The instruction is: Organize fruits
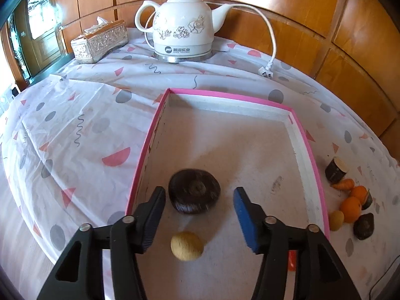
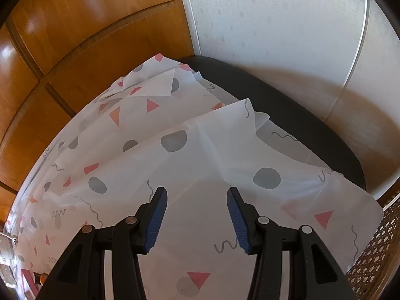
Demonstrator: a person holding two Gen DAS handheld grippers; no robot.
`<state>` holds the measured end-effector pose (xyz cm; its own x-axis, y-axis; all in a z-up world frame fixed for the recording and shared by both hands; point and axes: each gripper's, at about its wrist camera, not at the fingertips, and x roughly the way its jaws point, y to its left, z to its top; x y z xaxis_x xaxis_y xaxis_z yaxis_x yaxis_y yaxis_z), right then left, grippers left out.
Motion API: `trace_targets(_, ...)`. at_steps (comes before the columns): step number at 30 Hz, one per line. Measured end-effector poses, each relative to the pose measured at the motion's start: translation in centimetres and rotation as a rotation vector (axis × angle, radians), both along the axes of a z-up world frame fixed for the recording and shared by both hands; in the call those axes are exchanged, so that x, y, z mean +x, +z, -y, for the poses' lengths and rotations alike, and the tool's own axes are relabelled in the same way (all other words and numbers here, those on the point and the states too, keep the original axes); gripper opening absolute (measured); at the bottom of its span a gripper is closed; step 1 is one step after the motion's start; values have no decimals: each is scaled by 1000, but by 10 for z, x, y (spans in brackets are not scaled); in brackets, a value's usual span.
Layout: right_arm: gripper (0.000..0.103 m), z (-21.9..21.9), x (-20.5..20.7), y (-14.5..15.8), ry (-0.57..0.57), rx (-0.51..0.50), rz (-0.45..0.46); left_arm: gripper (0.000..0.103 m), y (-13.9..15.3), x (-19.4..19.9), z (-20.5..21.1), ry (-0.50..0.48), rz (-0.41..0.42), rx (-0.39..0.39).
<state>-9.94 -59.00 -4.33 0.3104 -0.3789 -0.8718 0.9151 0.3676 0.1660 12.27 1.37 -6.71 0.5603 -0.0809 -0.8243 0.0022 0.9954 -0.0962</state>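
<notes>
Left wrist: my left gripper (image 1: 198,195) open, empty — two fruits in pink box (image 1: 312,175); fruit pile (image 1: 352,200) outside remains. Right gripper (image 2: 197,195) open, idle.

The left gripper (image 1: 198,197) pointed steeply downward, jaws apart, pads clear of any object. The right gripper (image 2: 197,200) pointed steeply downward, jaws apart, holding nothing.

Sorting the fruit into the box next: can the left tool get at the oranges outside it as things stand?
Probably yes. The left tool is open and empty over the pink box; the oranges lie uncovered beyond its right wall, so it only needs to clear the rim.
</notes>
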Motion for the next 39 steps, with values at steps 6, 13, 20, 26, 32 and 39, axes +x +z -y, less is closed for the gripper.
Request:
trace_targets(6, 50, -13, 16, -2, 111, 5, 1, 81, 17, -20, 0, 15, 52, 32)
trace_targets(13, 50, -40, 40, -2, 285, -1, 8, 87, 31, -41, 1, 6, 89, 64)
trace_targets(20, 50, -81, 65, 7, 504, -54, 39, 96, 42, -61, -3, 42, 145, 70)
trace_targets(26, 50, -111, 81, 13, 668, -78, 67, 103, 50, -78, -4, 66, 208, 135)
trace_targets(32, 50, -147, 93, 13, 848, -91, 73, 103, 51, -88, -13, 78, 220, 133)
trace_targets(39, 50, -192, 102, 8, 1049, -88, 72, 103, 52, -95, -18, 89, 225, 134)
